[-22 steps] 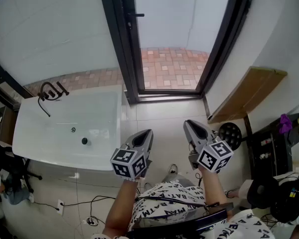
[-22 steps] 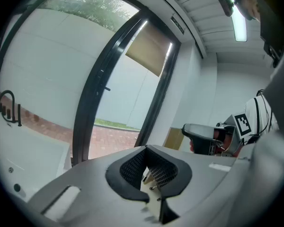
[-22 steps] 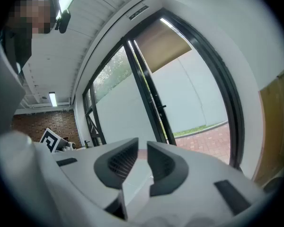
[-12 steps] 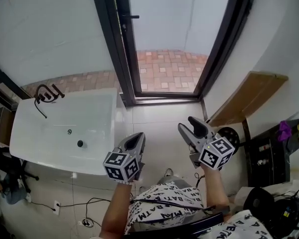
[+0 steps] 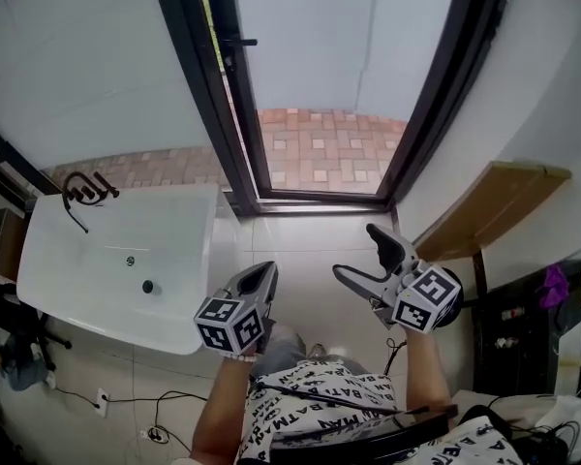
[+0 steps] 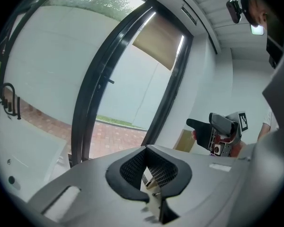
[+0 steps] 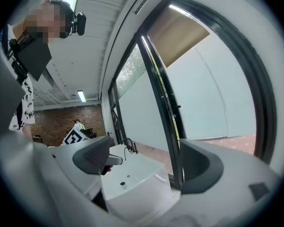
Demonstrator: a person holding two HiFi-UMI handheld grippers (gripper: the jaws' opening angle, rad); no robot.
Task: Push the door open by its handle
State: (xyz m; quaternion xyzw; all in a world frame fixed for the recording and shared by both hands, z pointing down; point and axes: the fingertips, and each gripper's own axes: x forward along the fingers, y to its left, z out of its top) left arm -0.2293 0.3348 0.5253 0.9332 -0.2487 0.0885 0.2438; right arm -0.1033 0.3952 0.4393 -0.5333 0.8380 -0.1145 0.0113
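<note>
A glass door in a black frame (image 5: 234,114) stands ahead, and its small black handle (image 5: 240,42) juts from the left stile, high up. Both grippers hang over the floor tiles, well short of the door. My left gripper (image 5: 262,277) is shut with nothing in it, its pads (image 6: 154,174) pressed together. My right gripper (image 5: 360,254) is open wide and empty. Past its spread jaws in the right gripper view (image 7: 146,162) I see the door's handle (image 7: 176,107) far off. The left gripper view shows the handle (image 6: 109,81) and the right gripper (image 6: 199,125).
A white sink (image 5: 116,250) with a black tap (image 5: 82,190) stands at the left, close beside the door frame. A wooden board (image 5: 489,206) leans on the right wall, with dark shelving (image 5: 533,318) below it. Brick paving (image 5: 320,148) lies beyond the glass. Cables trail on the floor.
The right gripper's jaws have spread from nearly closed to wide apart. The door and sink have shifted a little in the head view. The left gripper stays shut.
</note>
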